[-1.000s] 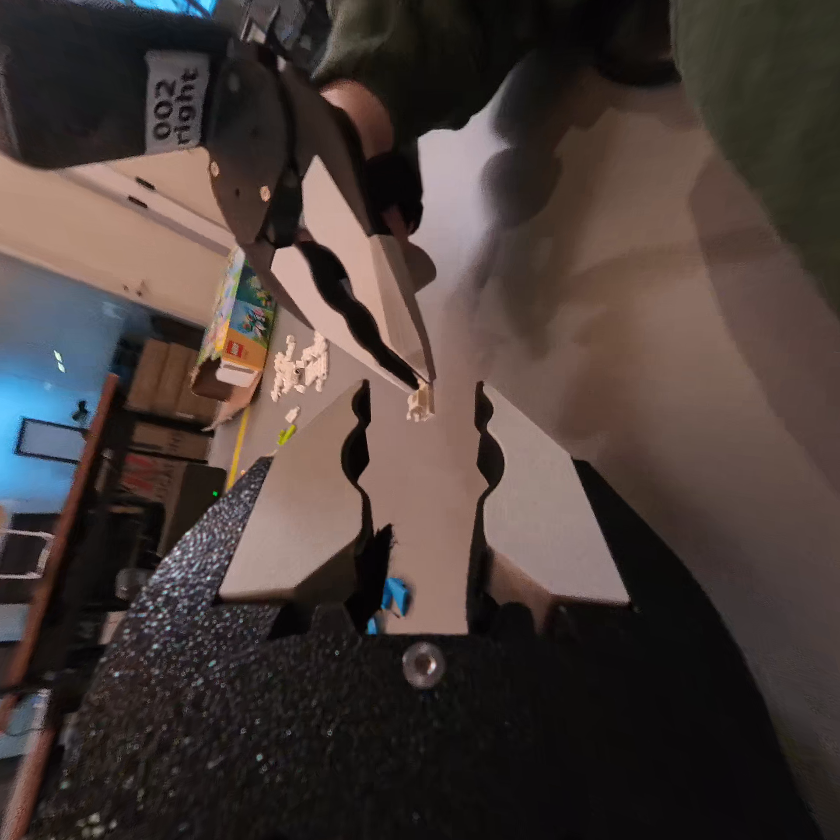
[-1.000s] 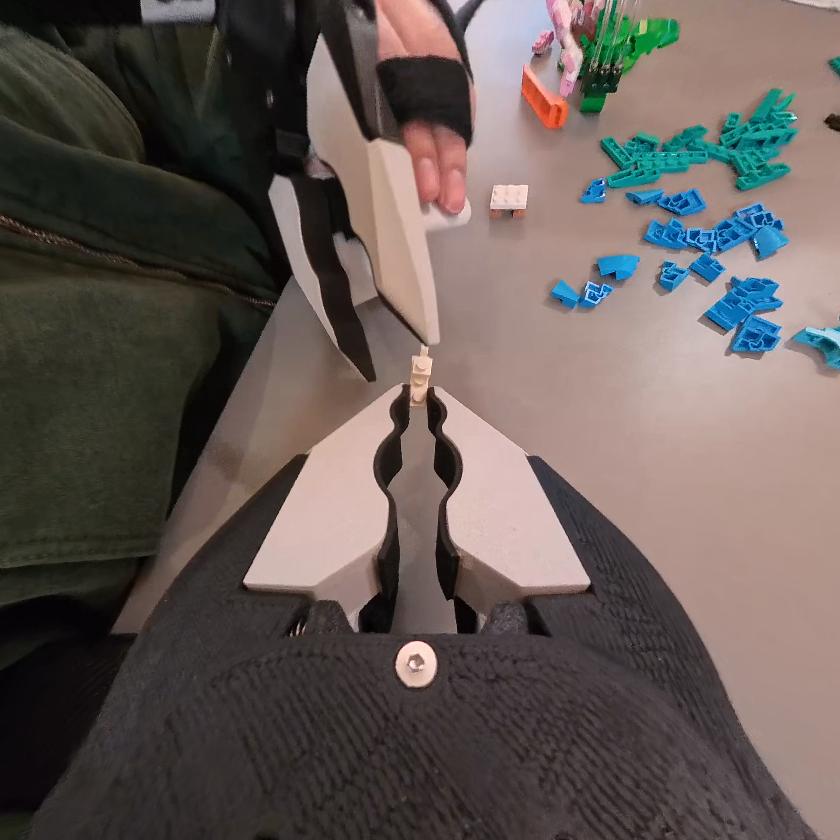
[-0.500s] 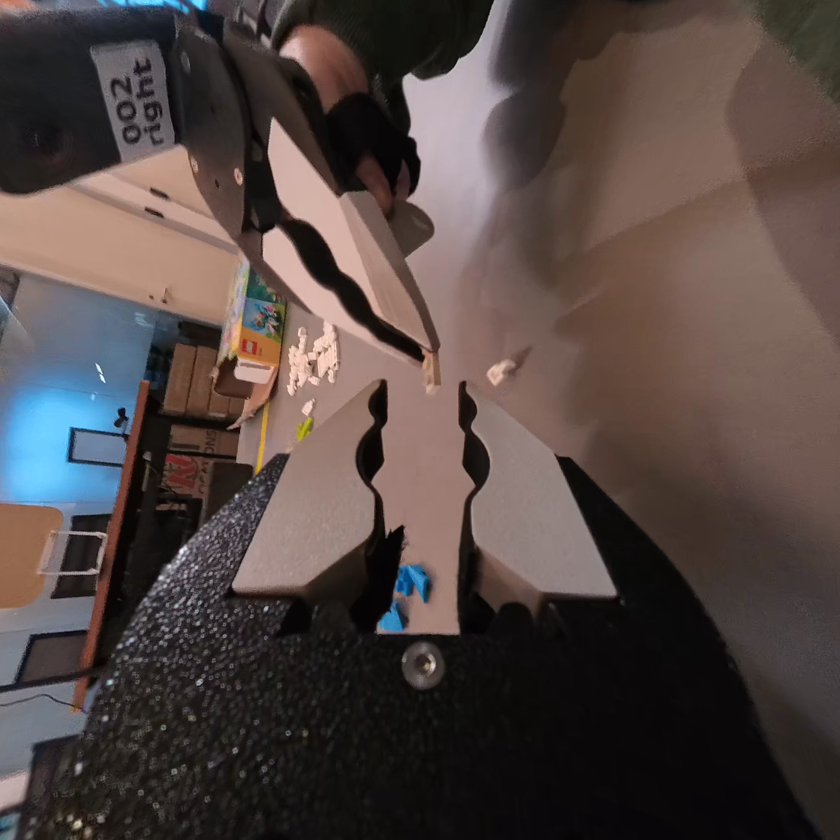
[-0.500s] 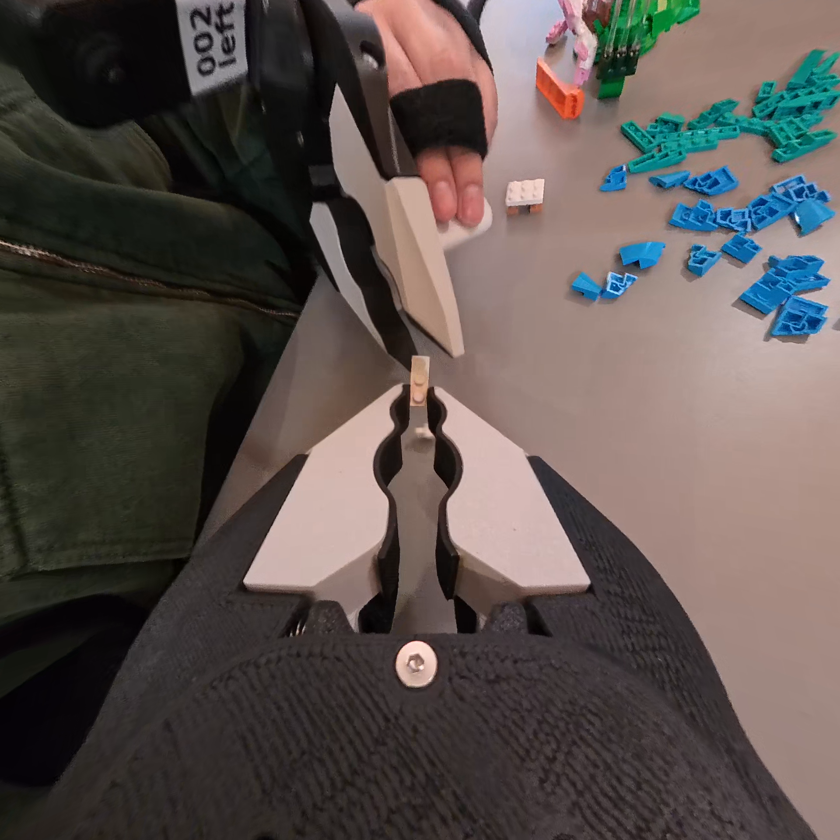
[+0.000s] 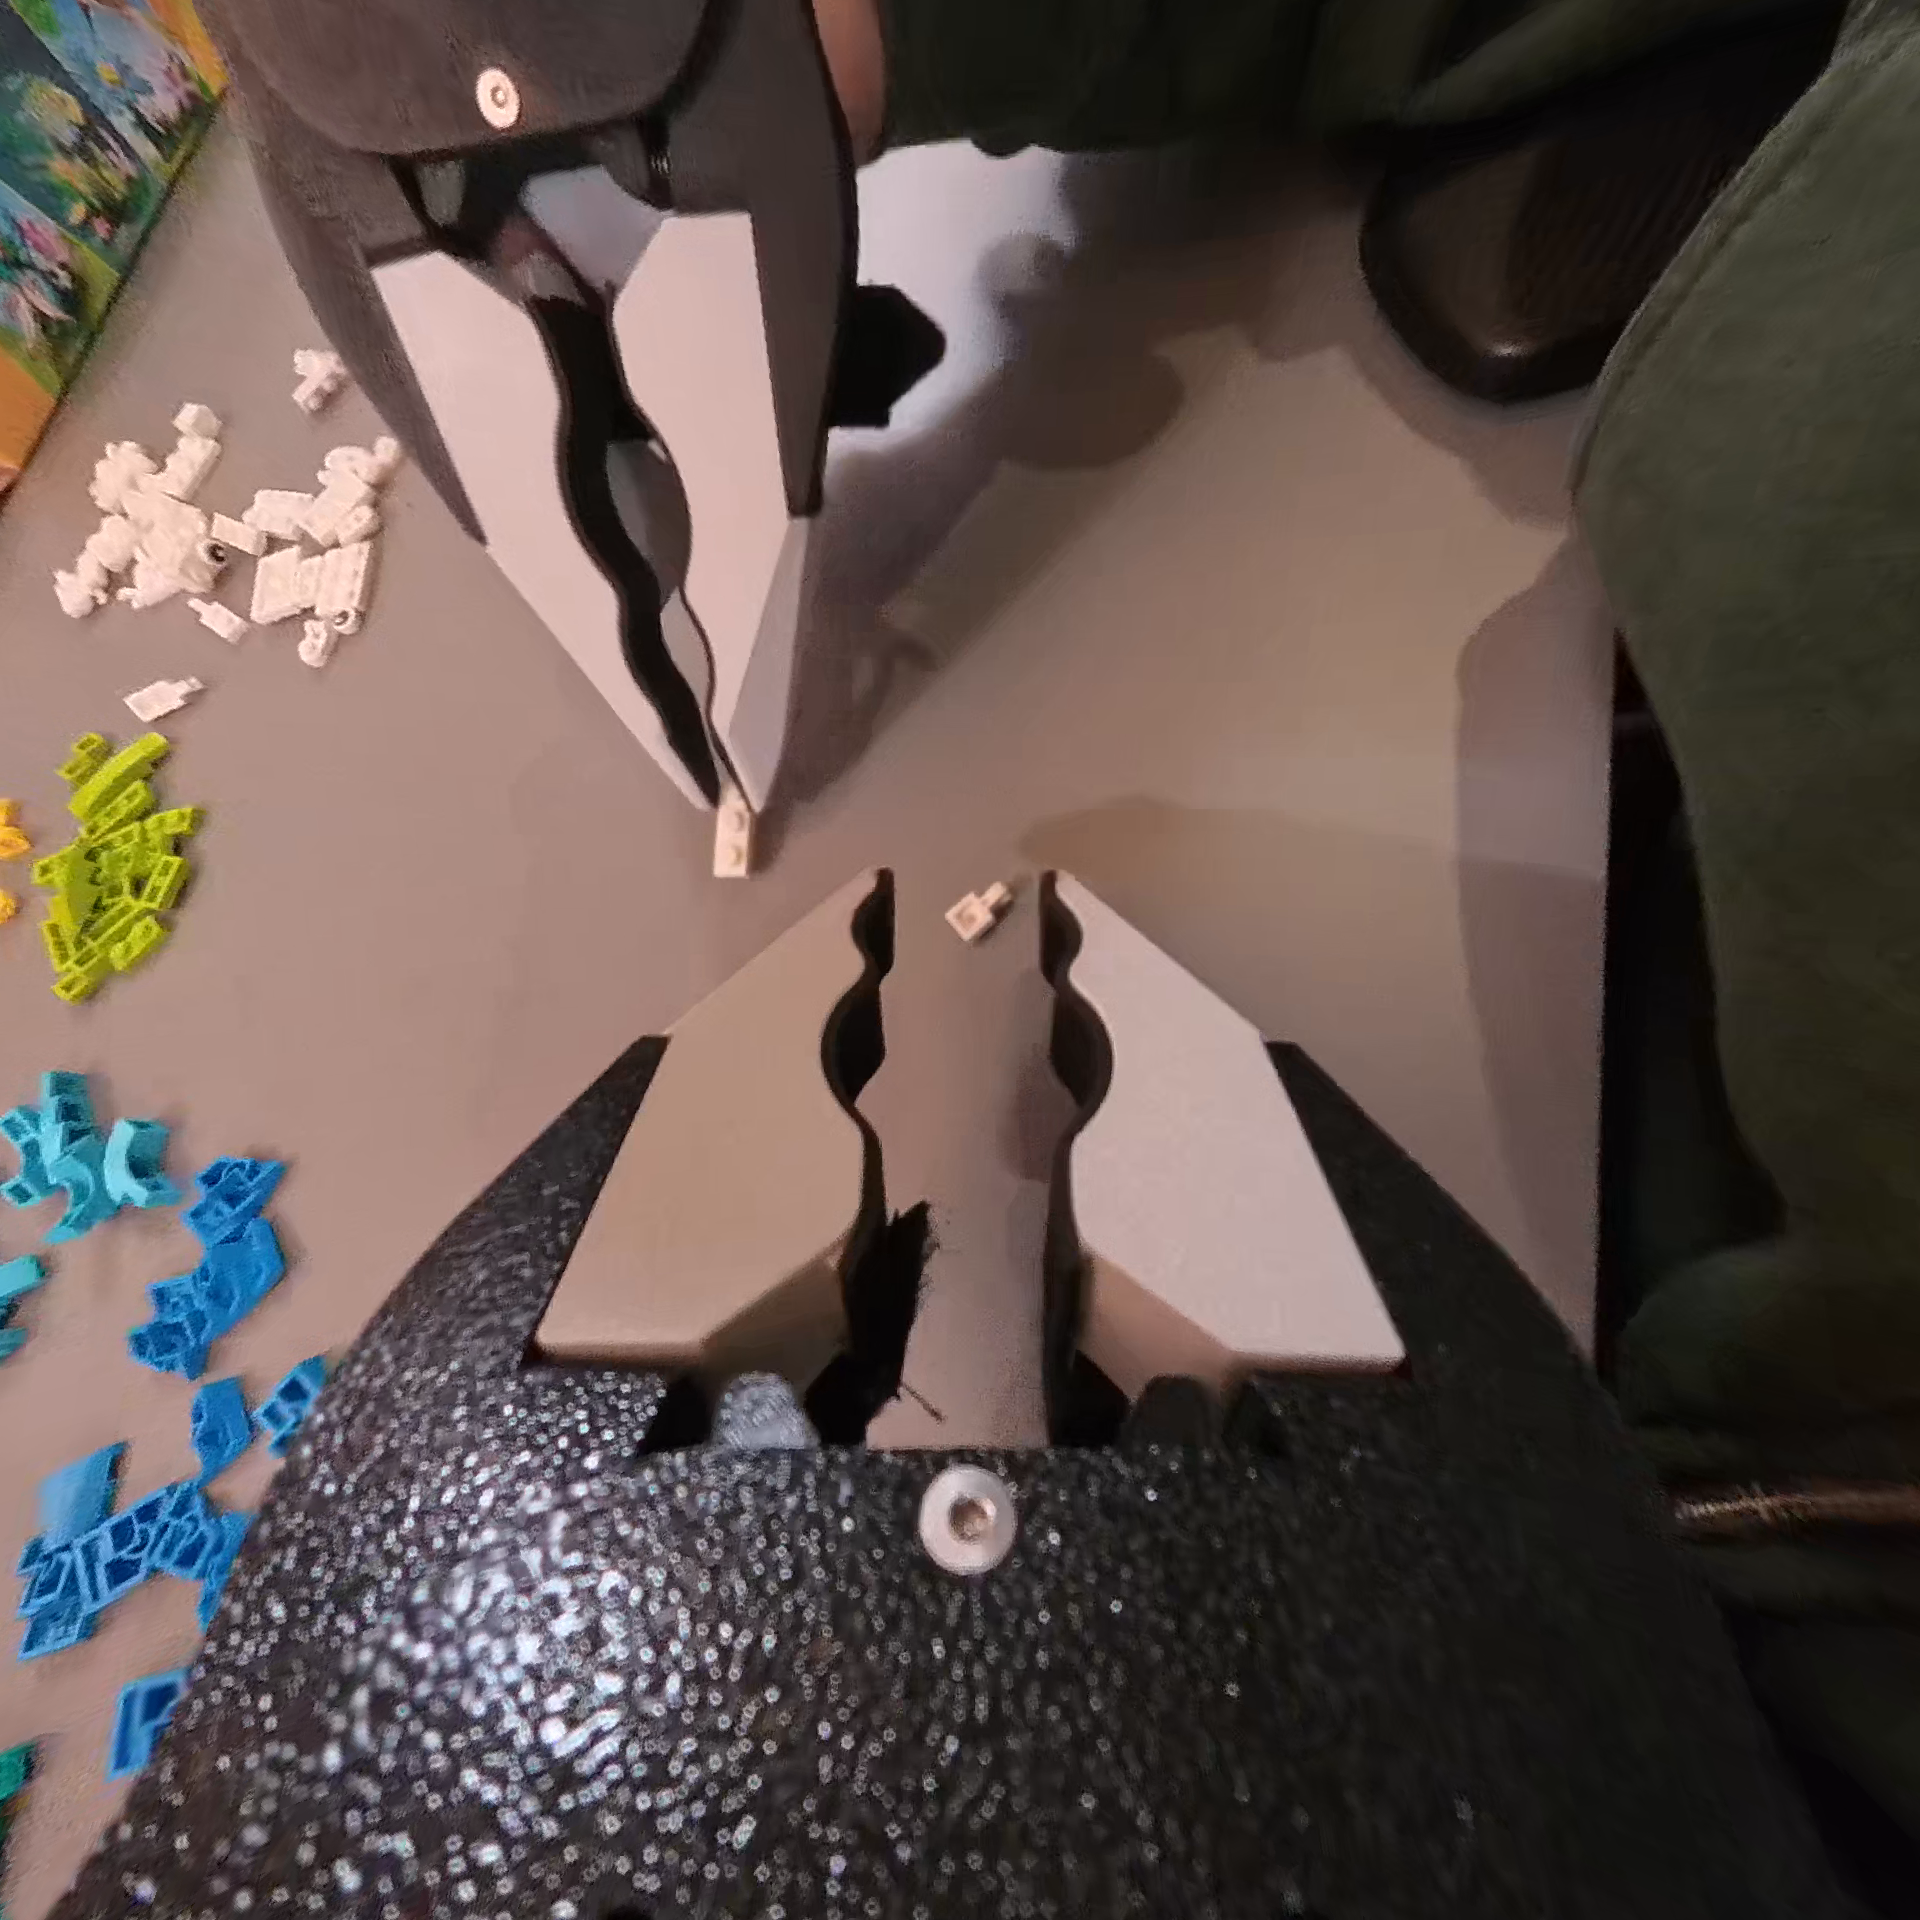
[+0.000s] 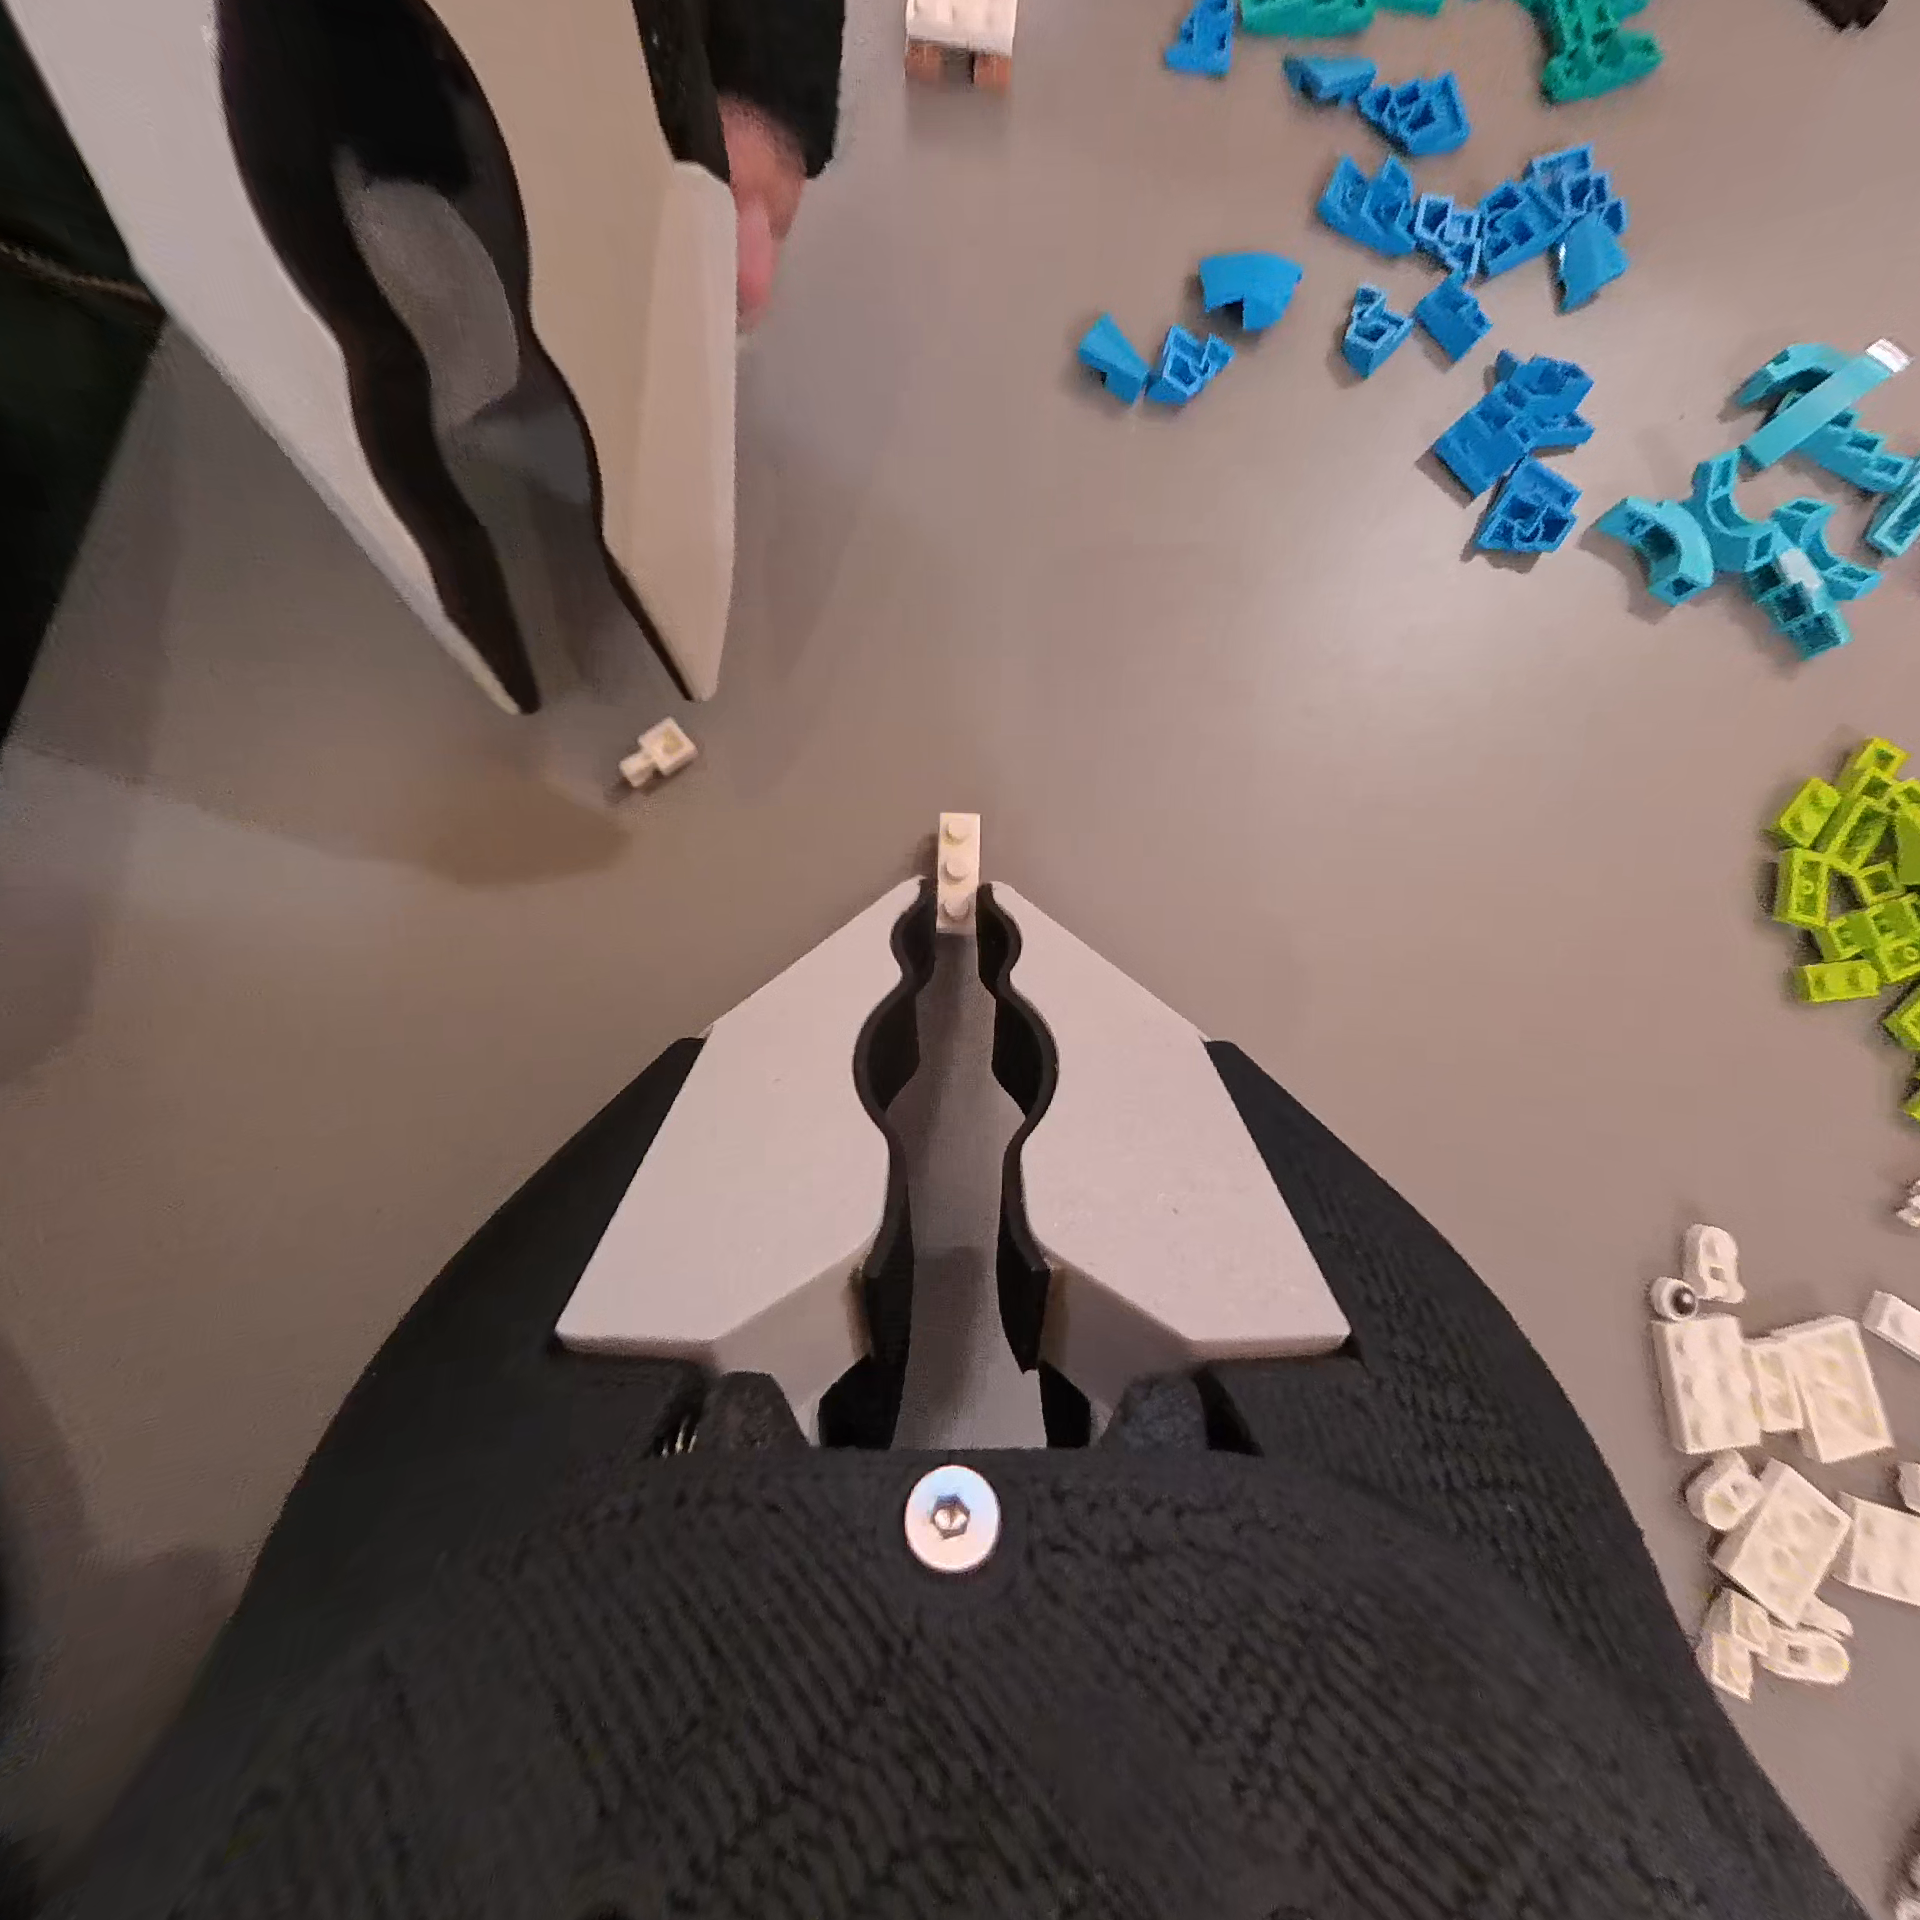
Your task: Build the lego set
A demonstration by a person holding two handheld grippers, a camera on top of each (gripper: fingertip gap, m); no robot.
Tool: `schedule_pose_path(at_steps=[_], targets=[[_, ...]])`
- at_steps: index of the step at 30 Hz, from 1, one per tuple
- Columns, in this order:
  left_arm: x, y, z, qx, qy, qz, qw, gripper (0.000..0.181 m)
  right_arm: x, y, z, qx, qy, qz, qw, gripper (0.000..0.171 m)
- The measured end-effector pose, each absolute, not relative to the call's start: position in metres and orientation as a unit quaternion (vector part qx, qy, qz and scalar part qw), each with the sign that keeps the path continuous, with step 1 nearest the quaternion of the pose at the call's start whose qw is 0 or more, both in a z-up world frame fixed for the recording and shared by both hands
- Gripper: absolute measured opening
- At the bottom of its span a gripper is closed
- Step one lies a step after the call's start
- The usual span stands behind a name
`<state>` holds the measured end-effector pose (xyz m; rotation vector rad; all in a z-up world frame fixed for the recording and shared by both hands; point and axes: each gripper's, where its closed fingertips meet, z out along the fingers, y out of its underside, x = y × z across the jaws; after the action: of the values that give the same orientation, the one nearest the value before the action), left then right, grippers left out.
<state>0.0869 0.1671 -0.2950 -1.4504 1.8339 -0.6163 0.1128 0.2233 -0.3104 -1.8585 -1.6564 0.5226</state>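
My right gripper [image 6: 956, 896] is shut on a small white two-stud plate [image 6: 958, 864], which sticks out past its tips just above the grey table. In the left wrist view this gripper [image 5: 740, 805] points down with the plate [image 5: 736, 840] at its tips. My left gripper [image 5: 964, 883] is open and empty. A tiny white piece with a side clip [image 5: 979, 914] lies on the table between its fingertips. In the right wrist view the left gripper [image 6: 613, 701] hangs open just above that piece [image 6: 657, 767], a short way left of the held plate.
Piles of loose pieces lie on the table: white [image 5: 208, 530], lime green [image 5: 114, 883] and blue [image 5: 208, 1288]; in the right wrist view blue [image 6: 1507, 416], lime [image 6: 1860, 883], white [image 6: 1766, 1455]. The set's box [image 5: 83, 156] stands far left. The table edge [image 5: 1600, 935] and a green-clothed person are close. The grippers' ends are close to 7 cm from one another.
The tiny white piece dropped away from the held plate and now lies on the table. Both grippers swung to look down at the table; the left one came over the fallen piece.
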Motion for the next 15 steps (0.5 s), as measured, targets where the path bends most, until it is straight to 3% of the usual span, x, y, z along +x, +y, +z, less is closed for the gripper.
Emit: schedule_pose_path(at_steps=[4,12,15], targets=[[0.090,0.165,-0.309,-0.540,0.741,-0.200,0.346,0.024,0.110,0.218,-0.313,-0.692,-0.627,0.211,0.289,0.005],[0.092,0.168,-0.315,-0.536,0.751,-0.184,0.338,0.000,0.108,0.217,-0.316,-0.684,-0.633,0.213,0.291,0.006],[0.093,0.179,-0.303,-0.534,0.730,-0.178,0.387,0.000,0.110,0.225,-0.309,-0.692,-0.618,0.211,0.309,0.024]])
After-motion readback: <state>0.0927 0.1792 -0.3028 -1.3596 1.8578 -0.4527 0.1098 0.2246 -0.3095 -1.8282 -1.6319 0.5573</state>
